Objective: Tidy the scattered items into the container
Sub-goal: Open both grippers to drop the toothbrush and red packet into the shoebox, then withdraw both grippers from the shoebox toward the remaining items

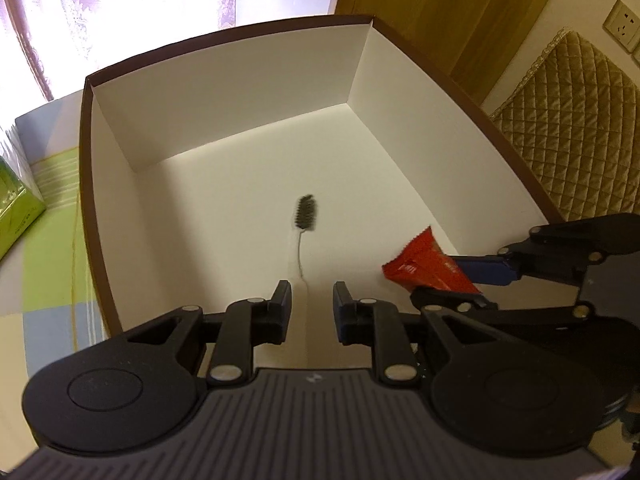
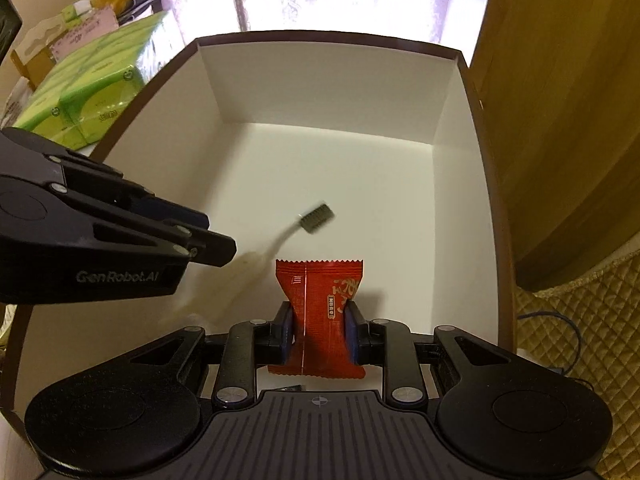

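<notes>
A large box [image 1: 240, 92] [image 2: 320, 88], white inside with a brown rim, fills both views. My left gripper [image 1: 312, 300] [image 2: 228, 250] hangs inside it with its jaws narrow. A pale toothbrush with dark bristles [image 1: 306, 214] [image 2: 318, 218] runs from that gap out over the box floor. The brush is blurred, and the pale handle hides whether the pads press on it. My right gripper [image 2: 318, 328] [image 1: 460, 276] is just to the right, also inside the box. It is shut on a red snack packet [image 2: 320, 288] [image 1: 424, 268], pinched at its waist above the floor.
Green tissue packs [image 2: 92, 92] [image 1: 16, 200] stand left of the box on a checked cloth [image 1: 52, 184]. A gold quilted cushion [image 1: 572, 120] [image 2: 580, 320] and a wooden panel [image 1: 440, 0] lie to the right. Curtains hang behind.
</notes>
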`<action>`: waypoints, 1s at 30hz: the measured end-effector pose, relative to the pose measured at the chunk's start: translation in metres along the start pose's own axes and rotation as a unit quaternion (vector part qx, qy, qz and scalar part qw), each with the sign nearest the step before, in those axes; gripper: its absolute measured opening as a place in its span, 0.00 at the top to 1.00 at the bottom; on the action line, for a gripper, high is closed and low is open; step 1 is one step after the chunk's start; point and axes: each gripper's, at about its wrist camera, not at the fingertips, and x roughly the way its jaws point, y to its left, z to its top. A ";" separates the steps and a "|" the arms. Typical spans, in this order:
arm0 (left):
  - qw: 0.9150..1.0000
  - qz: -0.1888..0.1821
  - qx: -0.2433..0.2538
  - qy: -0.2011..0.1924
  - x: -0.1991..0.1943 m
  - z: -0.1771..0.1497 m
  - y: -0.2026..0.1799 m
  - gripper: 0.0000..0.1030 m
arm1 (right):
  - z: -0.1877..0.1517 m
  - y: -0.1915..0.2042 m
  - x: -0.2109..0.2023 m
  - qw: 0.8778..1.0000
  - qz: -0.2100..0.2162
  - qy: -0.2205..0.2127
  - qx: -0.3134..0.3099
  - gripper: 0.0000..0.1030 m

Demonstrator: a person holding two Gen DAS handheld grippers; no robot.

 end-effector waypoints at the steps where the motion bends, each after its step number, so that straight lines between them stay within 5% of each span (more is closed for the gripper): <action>1: 1.000 -0.001 0.000 -0.002 -0.002 0.000 0.001 0.83 | 0.000 0.002 -0.002 1.000 -0.001 -0.004 -0.002 0.28; 10: 1.000 -0.008 0.002 -0.013 -0.024 -0.004 0.005 0.77 | -0.006 0.011 -0.019 0.999 0.022 -0.024 -0.014 0.25; 13: 1.000 -0.014 0.002 -0.013 -0.031 -0.008 0.005 0.73 | -0.010 0.011 -0.030 0.999 0.022 -0.034 -0.009 0.01; 30: 0.999 0.008 0.037 -0.024 -0.077 -0.033 -0.012 0.30 | -0.040 0.026 -0.080 0.998 -0.016 -0.063 0.011 0.01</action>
